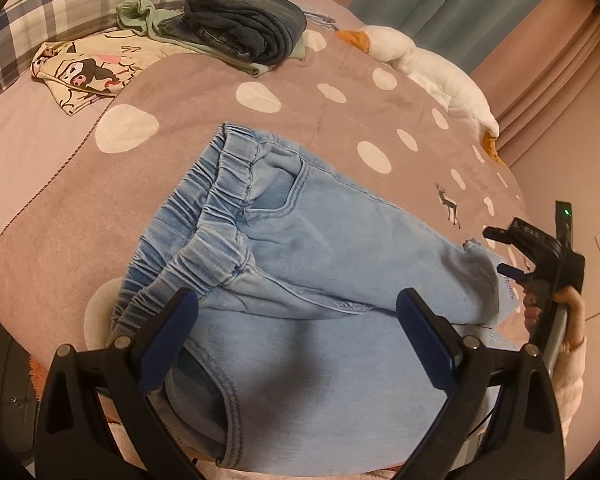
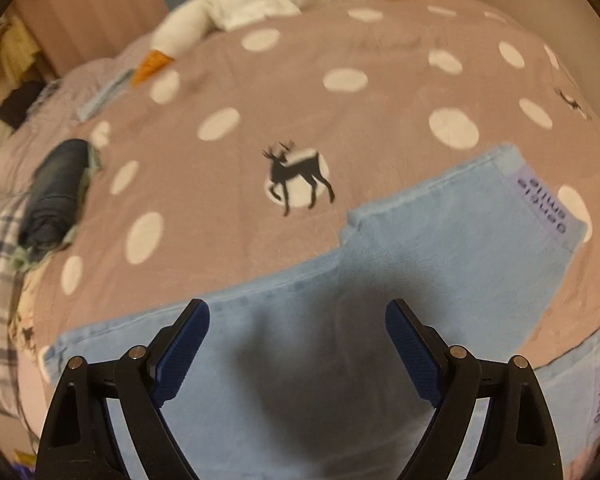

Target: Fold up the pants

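Light blue denim pants (image 1: 300, 256) lie on a brown blanket with white dots (image 1: 340, 120). The elastic waistband (image 1: 204, 216) is at the left, and the legs run to the right. My left gripper (image 1: 296, 316) is open and empty, just above the seat of the pants. My right gripper (image 1: 500, 254) shows at the right edge of the left wrist view, open by the leg ends. In the right wrist view the right gripper (image 2: 296, 320) is open and empty over the pant legs (image 2: 380, 280). A purple label (image 2: 540, 204) marks the hem.
A stack of folded dark jeans (image 1: 244, 28) on green clothing lies at the back of the bed. A cartoon-print garment (image 1: 84, 72) and a plaid pillow (image 1: 60, 8) are at the back left. A white plush goose (image 1: 428, 68) lies along the right edge.
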The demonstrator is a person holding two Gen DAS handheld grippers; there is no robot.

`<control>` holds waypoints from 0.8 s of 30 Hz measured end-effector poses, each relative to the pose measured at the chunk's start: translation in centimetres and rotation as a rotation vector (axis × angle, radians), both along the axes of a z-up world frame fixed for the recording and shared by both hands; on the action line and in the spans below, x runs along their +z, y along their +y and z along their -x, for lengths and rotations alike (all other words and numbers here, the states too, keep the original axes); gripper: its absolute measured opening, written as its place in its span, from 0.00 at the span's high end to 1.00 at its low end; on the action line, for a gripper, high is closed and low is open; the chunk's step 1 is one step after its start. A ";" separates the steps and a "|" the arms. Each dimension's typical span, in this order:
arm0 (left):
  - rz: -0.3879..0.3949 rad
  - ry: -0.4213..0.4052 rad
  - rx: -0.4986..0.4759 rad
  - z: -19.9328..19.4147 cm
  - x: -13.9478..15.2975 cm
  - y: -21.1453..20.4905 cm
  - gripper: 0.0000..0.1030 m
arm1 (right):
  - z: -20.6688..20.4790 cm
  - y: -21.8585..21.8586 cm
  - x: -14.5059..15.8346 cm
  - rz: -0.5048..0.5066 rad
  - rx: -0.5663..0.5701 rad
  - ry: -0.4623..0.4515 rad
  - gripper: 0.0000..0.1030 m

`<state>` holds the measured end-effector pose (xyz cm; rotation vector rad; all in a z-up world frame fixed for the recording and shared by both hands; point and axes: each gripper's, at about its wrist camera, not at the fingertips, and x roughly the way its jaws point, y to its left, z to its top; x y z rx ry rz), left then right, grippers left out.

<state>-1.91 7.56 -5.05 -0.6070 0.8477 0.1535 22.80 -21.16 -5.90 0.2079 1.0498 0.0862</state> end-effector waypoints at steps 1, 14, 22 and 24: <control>-0.008 0.006 -0.006 -0.1 0.0 -0.2 0.10 | -0.5 0.0 -0.2 0.002 -0.003 0.015 0.13; 0.005 0.038 -0.043 -1.4 -0.4 -1.9 0.13 | -5.3 -2.2 -2.7 0.097 -0.180 0.103 0.24; 0.012 0.049 -0.054 -1.6 -0.6 -2.3 0.13 | -5.6 -3.6 -3.8 0.154 -0.178 0.085 0.81; 0.013 0.046 -0.054 -1.7 -0.5 -2.3 0.13 | -4.4 -4.3 -3.0 0.111 -0.169 0.054 0.89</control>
